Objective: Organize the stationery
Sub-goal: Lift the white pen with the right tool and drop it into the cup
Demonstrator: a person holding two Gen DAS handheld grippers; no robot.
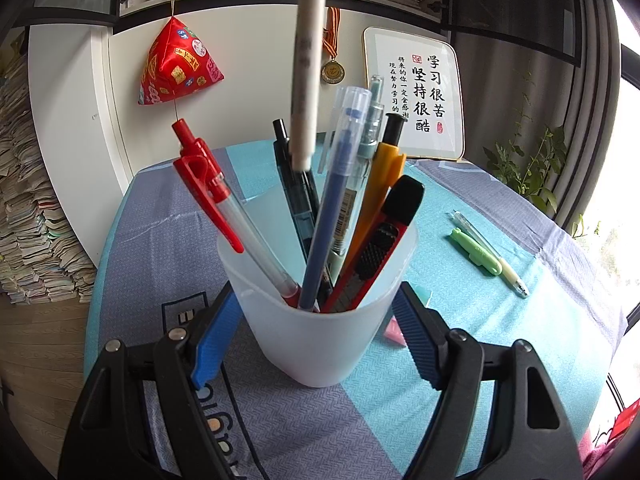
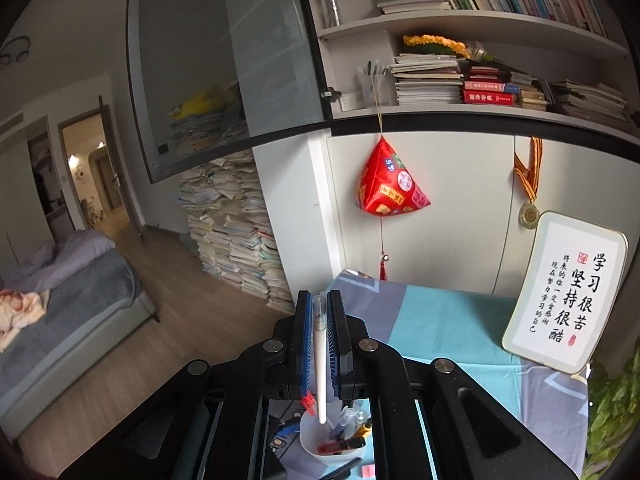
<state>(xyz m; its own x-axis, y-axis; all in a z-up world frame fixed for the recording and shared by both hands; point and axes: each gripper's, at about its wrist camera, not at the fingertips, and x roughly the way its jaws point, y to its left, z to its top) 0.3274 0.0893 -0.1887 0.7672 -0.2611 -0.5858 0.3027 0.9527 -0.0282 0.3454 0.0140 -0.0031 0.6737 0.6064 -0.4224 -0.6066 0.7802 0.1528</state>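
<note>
A translucent white pen cup (image 1: 320, 340) stands on the table, holding several pens and a red utility knife (image 1: 372, 252). My left gripper (image 1: 316, 340) is closed around the cup, its blue pads against both sides. My right gripper (image 2: 320, 344) is shut on a white pen (image 2: 321, 364), held upright above the cup (image 2: 316, 440). In the left wrist view the white pen (image 1: 306, 72) hangs down from above, its tip just over the cup's mouth. A green pen (image 1: 476, 252) and a pale pen (image 1: 492, 252) lie on the table to the right.
The table has a blue and teal cloth (image 1: 480, 340). A framed calligraphy sign (image 1: 416, 92) leans at the back. A red pyramid ornament (image 1: 176, 64) and a medal (image 1: 332, 68) hang on the cabinet. A pink eraser (image 1: 394, 332) lies behind the cup. A plant (image 1: 528, 164) stands right.
</note>
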